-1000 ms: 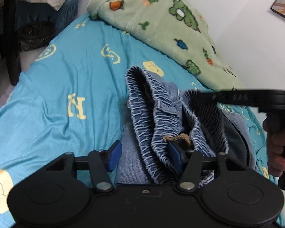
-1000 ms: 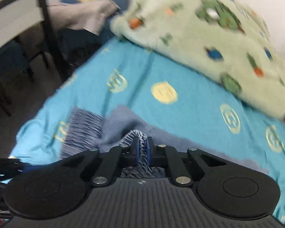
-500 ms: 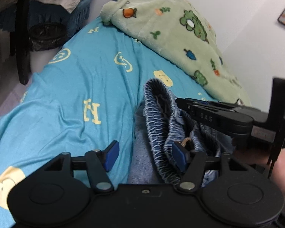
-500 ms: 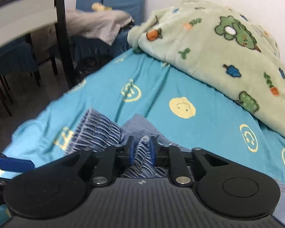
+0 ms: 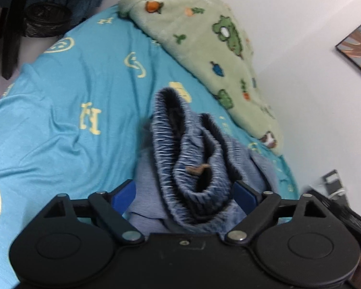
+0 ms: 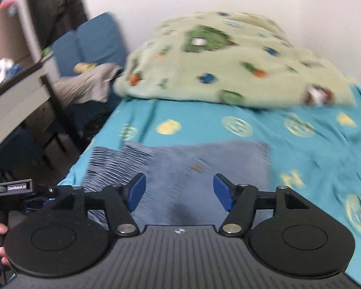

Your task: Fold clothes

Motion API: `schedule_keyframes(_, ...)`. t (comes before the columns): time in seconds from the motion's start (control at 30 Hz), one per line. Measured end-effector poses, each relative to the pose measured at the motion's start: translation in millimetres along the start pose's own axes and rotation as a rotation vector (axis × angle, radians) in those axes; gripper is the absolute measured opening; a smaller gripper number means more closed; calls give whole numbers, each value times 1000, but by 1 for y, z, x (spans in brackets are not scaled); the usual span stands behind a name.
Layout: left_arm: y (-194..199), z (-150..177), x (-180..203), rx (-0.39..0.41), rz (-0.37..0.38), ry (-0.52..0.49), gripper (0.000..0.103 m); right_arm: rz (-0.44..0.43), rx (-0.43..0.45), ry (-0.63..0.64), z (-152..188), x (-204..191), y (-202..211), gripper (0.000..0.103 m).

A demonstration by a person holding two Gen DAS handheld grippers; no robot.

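Denim garment (image 5: 192, 159), left wrist view: bunched on the turquoise bedsheet (image 5: 60, 110), waistband lying between your left gripper (image 5: 189, 193)'s spread, just-widened jaws, unpinched. Right wrist view: your right gripper (image 6: 179, 189) just opened, holding nothing, above the denim.

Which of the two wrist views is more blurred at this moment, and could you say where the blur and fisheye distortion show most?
Right wrist view: heavily smeared sideways, so the green blanket and denim shorts lose their detail, while the right gripper stays sharp. Left wrist view: milder softness; the shorts' elastic waistband is still readable. Both views: fisheye curving bends the blue bedsheet towards the edges.
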State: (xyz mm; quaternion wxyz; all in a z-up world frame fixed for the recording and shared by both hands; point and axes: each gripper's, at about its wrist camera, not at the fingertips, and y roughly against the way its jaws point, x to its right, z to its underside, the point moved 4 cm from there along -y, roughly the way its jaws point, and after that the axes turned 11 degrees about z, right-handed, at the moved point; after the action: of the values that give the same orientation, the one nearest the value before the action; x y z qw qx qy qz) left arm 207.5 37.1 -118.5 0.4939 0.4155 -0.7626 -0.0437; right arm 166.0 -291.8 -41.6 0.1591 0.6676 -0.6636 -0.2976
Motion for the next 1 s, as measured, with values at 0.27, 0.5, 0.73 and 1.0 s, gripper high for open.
schedule_keyframes(0.27, -24, 7, -17, -46, 56, 57, 94, -55, -74, -279, 24, 54, -28, 80)
schedule_keyframes(0.5, -39, 6, -31, -82, 101, 145, 98, -43, -121, -349, 34, 68, -78, 84)
schedule_keyframes(0.73, -47, 3, -25, -95, 97, 121, 88, -115, -156, -408, 40, 82, -93, 78)
schedule_keyframes(1.0, -37, 3, -4, -59, 79, 5, 40, -130, -62, -323, 21, 58, -73, 30)
